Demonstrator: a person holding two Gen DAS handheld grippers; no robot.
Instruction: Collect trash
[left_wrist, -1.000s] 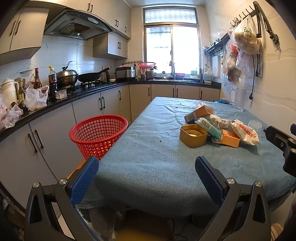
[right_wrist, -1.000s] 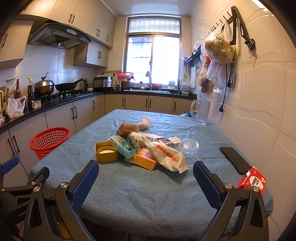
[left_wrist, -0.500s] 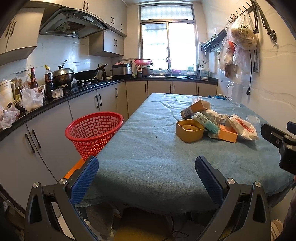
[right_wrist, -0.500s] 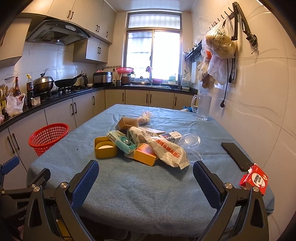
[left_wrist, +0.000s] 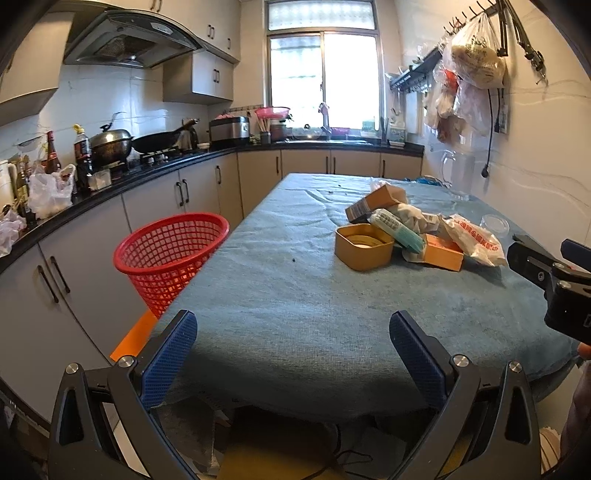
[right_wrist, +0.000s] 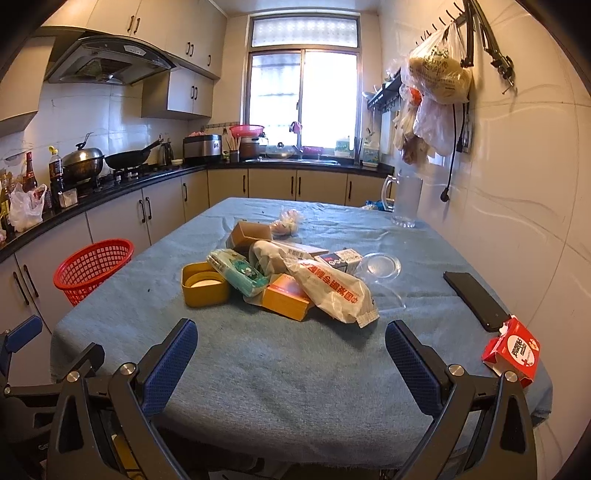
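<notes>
Tablecloth (right_wrist: 295, 369) bears one trash pile (right_wrist: 280, 280), two phones-none.Table (right_wrist: 295, 369) holds one yellow tub (right_wrist: 205, 284), one phone (right_wrist: 474, 301).

Both wrist views face table (left_wrist: 295, 288) lengthwise.

You have two claws, left (left_wrist: 293, 354) and right (right_wrist: 291, 354), both spread wide with nothing between them. One red basket (right_wrist: 93, 269) stands off the counter's left edge. On the counter (right_wrist: 295, 369): one yellow tub (right_wrist: 204, 283), one orange box (right_wrist: 286, 301), one brown box (right_wrist: 249, 233), one white bag (right_wrist: 332, 291), one phone (right_wrist: 474, 300), one red carton (right_wrist: 513, 350), one jug (right_wrist: 406, 201).
</notes>
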